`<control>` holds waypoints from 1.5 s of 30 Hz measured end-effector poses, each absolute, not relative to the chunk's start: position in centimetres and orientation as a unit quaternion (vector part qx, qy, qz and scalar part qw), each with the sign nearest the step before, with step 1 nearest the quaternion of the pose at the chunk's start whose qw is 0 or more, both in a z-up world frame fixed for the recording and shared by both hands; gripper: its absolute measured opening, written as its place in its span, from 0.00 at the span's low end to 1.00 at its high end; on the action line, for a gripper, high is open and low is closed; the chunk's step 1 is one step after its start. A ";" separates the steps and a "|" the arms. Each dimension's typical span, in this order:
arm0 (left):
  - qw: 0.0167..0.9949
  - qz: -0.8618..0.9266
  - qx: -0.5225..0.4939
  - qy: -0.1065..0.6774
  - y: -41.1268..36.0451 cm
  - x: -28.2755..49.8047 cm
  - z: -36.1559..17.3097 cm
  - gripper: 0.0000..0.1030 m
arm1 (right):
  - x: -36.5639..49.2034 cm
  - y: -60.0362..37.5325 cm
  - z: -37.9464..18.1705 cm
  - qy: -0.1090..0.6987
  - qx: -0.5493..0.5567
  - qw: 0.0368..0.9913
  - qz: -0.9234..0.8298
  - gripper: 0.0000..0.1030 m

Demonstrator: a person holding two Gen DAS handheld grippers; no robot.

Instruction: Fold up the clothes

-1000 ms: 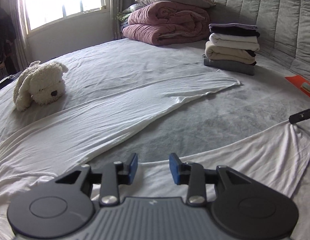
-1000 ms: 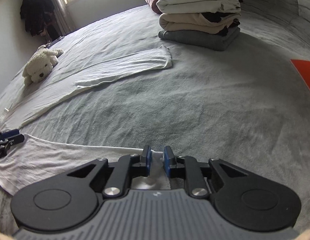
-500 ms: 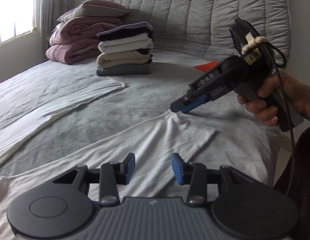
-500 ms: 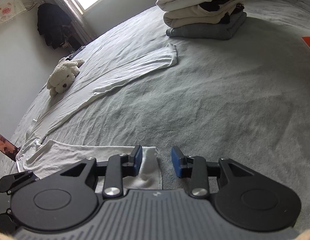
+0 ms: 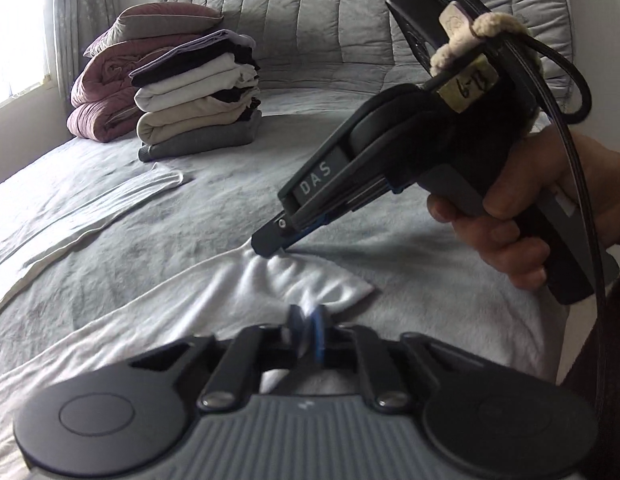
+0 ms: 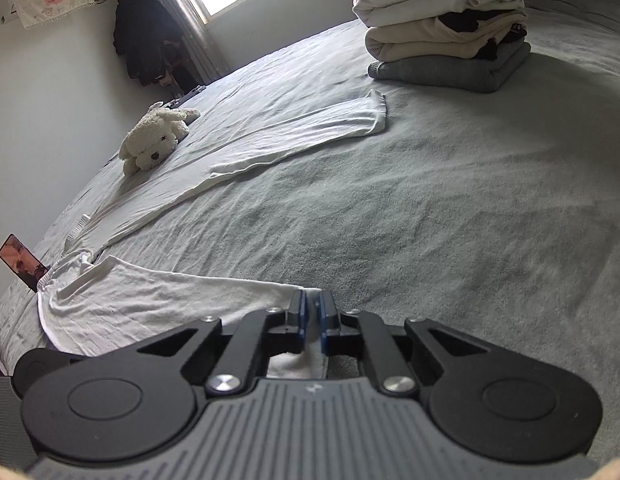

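Your left gripper (image 5: 307, 326) is blurred at its tips, so the blue pads are hard to read, yet they stand nearly together with a fold of the white garment (image 5: 213, 312) pinched between them. Your right gripper (image 6: 313, 320) has its jaws drawn close on the garment's sleeve end, whose white cloth shows between and behind the pads. In the left view that gripper's tip presses down on the cloth's far edge, and your right hand (image 5: 530, 216) is cut off at the wrist. The garment is thin, soft and wrinkled, and it lies flat across the grey, slightly fuzzy bedspread (image 6: 450, 208), its other long sleeve stretched toward the stack of folded clothes (image 5: 197, 100). Its body runs out of frame at lower left. A fluffy toy dog (image 6: 155, 142) lies beside the far sleeve.
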State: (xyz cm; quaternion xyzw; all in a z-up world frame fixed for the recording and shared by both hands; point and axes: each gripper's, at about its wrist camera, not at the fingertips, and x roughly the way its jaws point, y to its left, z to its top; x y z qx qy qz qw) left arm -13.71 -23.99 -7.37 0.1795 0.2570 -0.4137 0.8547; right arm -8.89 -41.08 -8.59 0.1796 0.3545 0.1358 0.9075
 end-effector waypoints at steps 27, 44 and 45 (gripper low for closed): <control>0.858 -0.409 0.205 0.234 -25.9 -15.6 -7.6 0.10 | -10.1 -42.0 -8.3 0.352 0.169 0.912 0.126 0.38; 0.847 -0.440 0.131 0.266 -28.0 -15.3 -6.9 0.02 | -10.9 -42.9 -7.6 0.353 0.137 0.924 0.051 0.02; 0.845 -0.440 0.131 0.275 -28.2 -15.1 -7.5 0.02 | -11.0 -43.1 -7.5 0.354 0.137 0.924 0.044 0.02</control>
